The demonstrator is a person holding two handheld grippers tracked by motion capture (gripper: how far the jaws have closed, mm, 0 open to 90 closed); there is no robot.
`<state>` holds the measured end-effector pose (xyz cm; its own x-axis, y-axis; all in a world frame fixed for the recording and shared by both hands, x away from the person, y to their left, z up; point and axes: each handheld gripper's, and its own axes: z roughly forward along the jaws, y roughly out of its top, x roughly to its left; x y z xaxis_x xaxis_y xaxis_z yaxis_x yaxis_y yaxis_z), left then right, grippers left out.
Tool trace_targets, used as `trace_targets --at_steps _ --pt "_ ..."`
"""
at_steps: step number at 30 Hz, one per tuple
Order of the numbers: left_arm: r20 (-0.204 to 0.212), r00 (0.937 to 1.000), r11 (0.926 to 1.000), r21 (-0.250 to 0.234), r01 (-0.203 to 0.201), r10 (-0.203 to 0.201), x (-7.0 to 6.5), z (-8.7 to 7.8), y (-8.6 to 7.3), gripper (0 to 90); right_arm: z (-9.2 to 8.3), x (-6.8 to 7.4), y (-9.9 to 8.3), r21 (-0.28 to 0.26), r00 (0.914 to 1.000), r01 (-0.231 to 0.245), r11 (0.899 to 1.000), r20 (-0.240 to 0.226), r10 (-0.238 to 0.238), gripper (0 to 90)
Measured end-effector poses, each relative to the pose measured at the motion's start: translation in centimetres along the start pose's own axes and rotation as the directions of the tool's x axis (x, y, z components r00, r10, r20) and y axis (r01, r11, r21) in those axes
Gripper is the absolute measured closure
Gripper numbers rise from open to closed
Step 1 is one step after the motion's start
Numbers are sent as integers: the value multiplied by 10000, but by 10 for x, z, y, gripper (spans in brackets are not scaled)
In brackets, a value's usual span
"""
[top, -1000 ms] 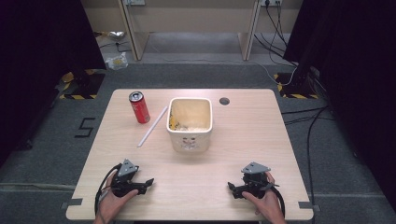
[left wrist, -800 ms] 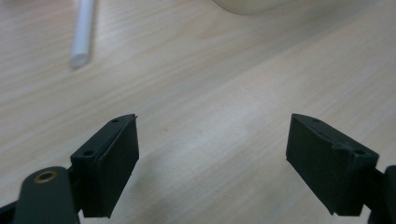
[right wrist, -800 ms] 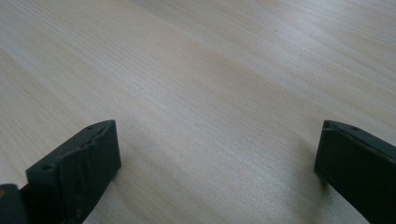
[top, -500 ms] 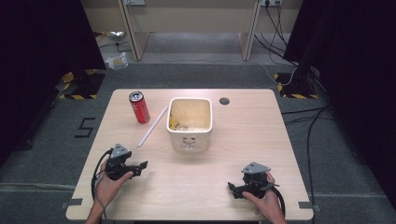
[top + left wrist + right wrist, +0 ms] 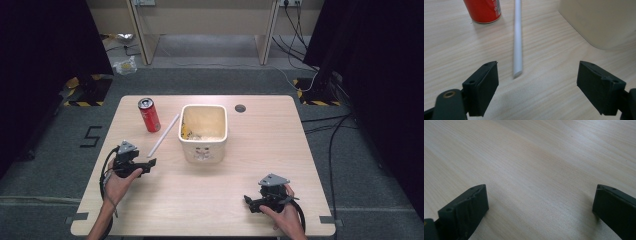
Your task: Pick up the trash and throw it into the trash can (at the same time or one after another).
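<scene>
On the left half of the worktop (image 5: pixel 280 150), left tongs (image 5: pixel 150 162) sit wide open, jaws spread to either side of the near end of the white straw (image 5: pixel 518 40), not touching it yet. Straw lies flat on the wood, running from just ahead of the jaws up between the red soda can (image 5: pixel 149 114) and the cream tub (image 5: pixel 203 131); far end sits close to the tub wall. Right tongs (image 5: pixel 251 202) also open, empty, resting low near the front right edge, only bare wood ahead of them. Risks, as I judge it: straw is a thin, smooth, round plastic tube with a slant-cut tip, so it can roll away if 1 jaw arrives first, or flatten if squeezed hard. Gripping at the very tip leaves a long lever, so the free end may droop or swing and knock the can, which is tall, narrow and looks easy to tip. Jaw pads are flat, matte black blocks; closing them too high misses a thing this low, too low scrapes the worktop. Tub is a squarish, rounded-corner, glossy container with some yellowish and pale scraps inside, can't tell what. Worktop is pale wood-grain laminate, smooth, low friction, so the straw will slide readily.
</scene>
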<state>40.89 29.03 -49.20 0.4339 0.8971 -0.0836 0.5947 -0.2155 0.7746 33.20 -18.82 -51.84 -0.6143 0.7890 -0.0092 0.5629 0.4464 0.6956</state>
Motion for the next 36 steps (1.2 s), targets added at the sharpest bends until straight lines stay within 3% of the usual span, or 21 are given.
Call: trace_targets --at_steps 10,22,36 --pt "-99 9998 9999 -30 144 -144 7 10 8 173 0 0 0 -8 10000 16 10000 -5 -16 4" --pt "-358 9980 9980 -380 500 -514 21 30 40 173 0 0 0 -12 10000 29 10000 -20 -29 4" --pt "-569 9950 9949 -623 790 -825 31 49 64 173 0 -1 0 -18 10000 71 10000 -45 -71 4"
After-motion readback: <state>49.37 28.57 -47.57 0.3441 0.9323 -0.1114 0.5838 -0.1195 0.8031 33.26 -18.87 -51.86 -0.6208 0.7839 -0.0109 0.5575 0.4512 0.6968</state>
